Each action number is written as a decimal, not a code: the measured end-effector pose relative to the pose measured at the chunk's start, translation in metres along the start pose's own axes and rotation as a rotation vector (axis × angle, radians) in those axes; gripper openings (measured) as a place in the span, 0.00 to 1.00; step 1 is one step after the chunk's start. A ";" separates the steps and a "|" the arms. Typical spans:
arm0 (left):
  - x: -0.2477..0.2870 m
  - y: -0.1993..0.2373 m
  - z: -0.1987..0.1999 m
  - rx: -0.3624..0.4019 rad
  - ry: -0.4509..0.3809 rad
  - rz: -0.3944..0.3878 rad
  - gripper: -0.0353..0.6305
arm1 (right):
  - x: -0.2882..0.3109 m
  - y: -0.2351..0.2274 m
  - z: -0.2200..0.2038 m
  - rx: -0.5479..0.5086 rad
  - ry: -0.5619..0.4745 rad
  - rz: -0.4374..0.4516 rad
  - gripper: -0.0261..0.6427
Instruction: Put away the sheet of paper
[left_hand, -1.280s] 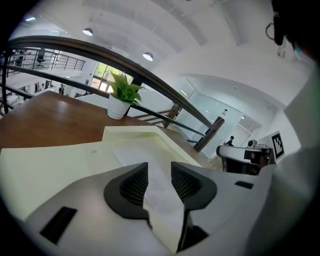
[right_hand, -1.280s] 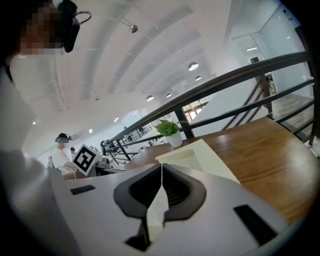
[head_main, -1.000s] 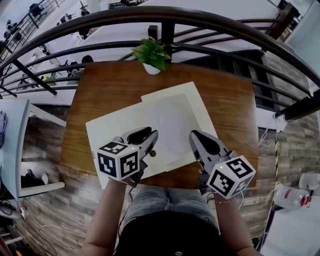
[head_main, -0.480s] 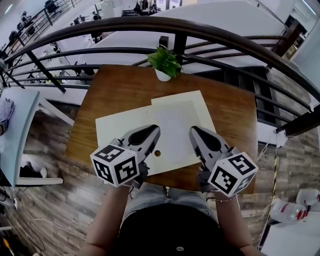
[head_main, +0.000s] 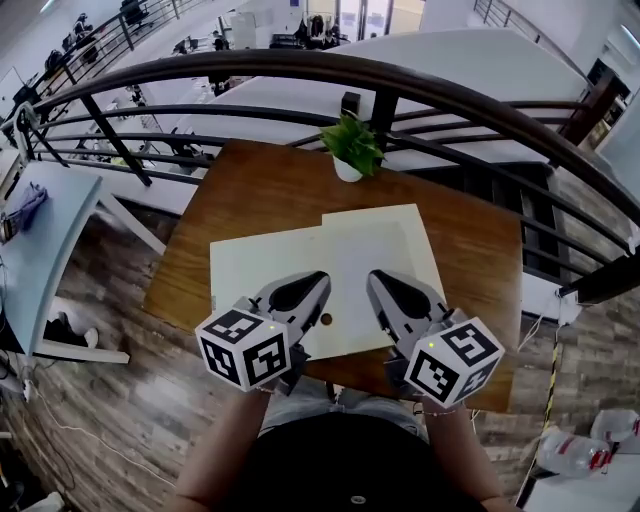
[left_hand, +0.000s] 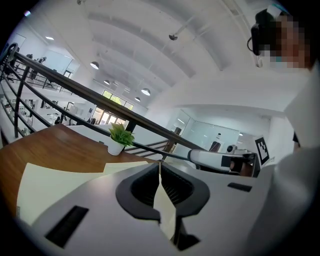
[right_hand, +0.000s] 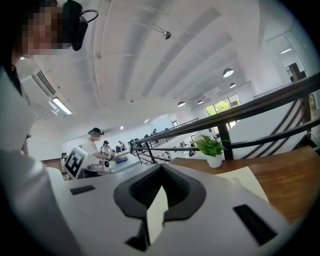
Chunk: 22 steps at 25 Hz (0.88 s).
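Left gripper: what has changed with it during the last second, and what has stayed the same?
The left gripper has closed its jaws onto the near edge of the sheet of paper. The right gripper stays clamped on that edge; the paper still lies on the table.

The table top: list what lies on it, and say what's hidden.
A potted plant stands at the far edge. Overlapping cream sheets cover the middle, and the left gripper and right gripper are shut on them. Anything beneath the sheets is covered.

Matt paper sheet (head_main: 350, 262), smooth wooden table (head_main: 265, 190)
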<state>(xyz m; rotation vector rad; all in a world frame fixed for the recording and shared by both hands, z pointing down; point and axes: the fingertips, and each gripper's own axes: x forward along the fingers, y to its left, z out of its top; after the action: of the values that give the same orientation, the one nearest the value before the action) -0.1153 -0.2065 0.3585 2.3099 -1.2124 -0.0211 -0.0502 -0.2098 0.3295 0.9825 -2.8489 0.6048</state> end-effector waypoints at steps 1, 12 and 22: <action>0.000 0.000 -0.002 -0.004 0.003 0.000 0.09 | 0.002 0.002 0.000 0.003 0.003 0.008 0.08; -0.002 0.001 -0.013 -0.019 0.014 0.022 0.09 | 0.004 0.006 -0.013 -0.010 0.059 0.031 0.08; 0.005 0.001 -0.017 -0.035 0.033 0.002 0.09 | 0.002 -0.005 -0.017 -0.007 0.072 0.011 0.08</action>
<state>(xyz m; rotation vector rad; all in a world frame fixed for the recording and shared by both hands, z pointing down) -0.1087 -0.2029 0.3747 2.2697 -1.1887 -0.0039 -0.0497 -0.2081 0.3478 0.9247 -2.7940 0.6171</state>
